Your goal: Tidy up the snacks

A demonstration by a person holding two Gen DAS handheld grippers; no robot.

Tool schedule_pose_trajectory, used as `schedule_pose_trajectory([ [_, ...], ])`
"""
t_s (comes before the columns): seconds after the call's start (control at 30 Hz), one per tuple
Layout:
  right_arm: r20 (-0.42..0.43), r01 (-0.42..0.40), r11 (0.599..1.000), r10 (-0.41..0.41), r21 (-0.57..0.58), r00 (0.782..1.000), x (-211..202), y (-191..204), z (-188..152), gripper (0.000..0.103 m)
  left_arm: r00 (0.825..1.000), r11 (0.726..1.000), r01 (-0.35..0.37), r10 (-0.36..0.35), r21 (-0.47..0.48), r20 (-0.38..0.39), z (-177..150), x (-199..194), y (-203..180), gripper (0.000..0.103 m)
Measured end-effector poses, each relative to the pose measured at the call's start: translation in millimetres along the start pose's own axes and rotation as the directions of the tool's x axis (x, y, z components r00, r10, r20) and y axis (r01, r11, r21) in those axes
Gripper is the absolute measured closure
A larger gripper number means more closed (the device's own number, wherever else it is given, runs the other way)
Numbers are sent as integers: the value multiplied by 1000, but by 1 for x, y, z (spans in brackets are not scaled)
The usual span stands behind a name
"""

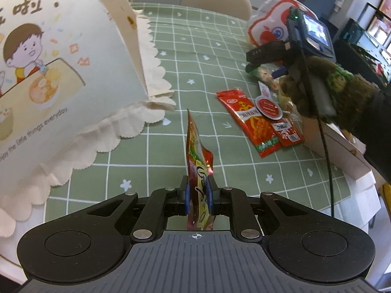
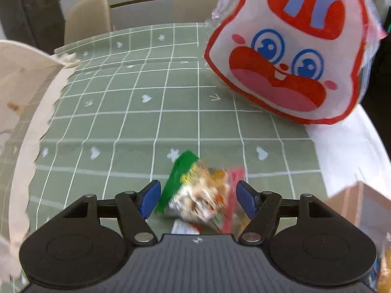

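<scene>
My left gripper is shut on a red and yellow snack packet, held upright on edge above the green checked tablecloth. A cream cloth bag with a cartoon boy hangs close on the left. My right gripper is open, its blue pads on either side of a blurred green and clear snack bag. In the left wrist view the right gripper hovers over that bag near two red packets.
A red and white rabbit-face bag stands at the back right of the table. A box edge and white paper lie along the right side. Two beige chairs stand behind the table. The cream bag's scalloped edge fills the left.
</scene>
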State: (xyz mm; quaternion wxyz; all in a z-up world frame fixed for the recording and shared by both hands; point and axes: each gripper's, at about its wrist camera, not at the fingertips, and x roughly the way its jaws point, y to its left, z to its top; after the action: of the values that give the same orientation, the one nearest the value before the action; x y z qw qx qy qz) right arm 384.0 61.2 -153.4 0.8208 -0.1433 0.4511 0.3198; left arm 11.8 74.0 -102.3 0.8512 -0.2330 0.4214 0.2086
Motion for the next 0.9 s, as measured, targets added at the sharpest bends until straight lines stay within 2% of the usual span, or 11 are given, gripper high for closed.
schedule_pose_trajectory([
  [0.13,-10,34,999,-34,-16,999,9,7,6,35,1000,1000,10,-10,-24,-9,-2,0,7,86],
  [0.2,-13,50,997,-51,-67,999,5,13,2,65,1000,999,19,-19,-28,-14,-2,-1,10,86],
  [0.3,-6,-24,995,24,-96,1000,-20,14,-5,83,999,999,32,-33,-9,-22,0,0,11,85],
  [0.47,25,-157,980,162,-120,987,-88,13,-32,84,996,997,77,-76,23,-39,4,4,15,85],
  [0.57,27,-193,974,198,-116,980,-124,13,-60,84,993,994,109,-107,29,-53,7,8,18,85],
  [0.67,26,-209,969,214,-131,977,-155,15,-103,84,987,988,147,-144,49,-67,10,12,17,86],
  [0.73,46,-149,972,160,-181,986,-171,19,-136,84,982,982,176,-170,67,-81,12,15,12,86],
  [0.83,96,13,957,16,-290,995,-184,27,-189,83,972,970,221,-210,100,-107,11,19,1,86],
  [0.9,96,48,950,-19,-310,995,-184,29,-218,80,965,961,246,-231,127,-124,10,22,-9,85],
])
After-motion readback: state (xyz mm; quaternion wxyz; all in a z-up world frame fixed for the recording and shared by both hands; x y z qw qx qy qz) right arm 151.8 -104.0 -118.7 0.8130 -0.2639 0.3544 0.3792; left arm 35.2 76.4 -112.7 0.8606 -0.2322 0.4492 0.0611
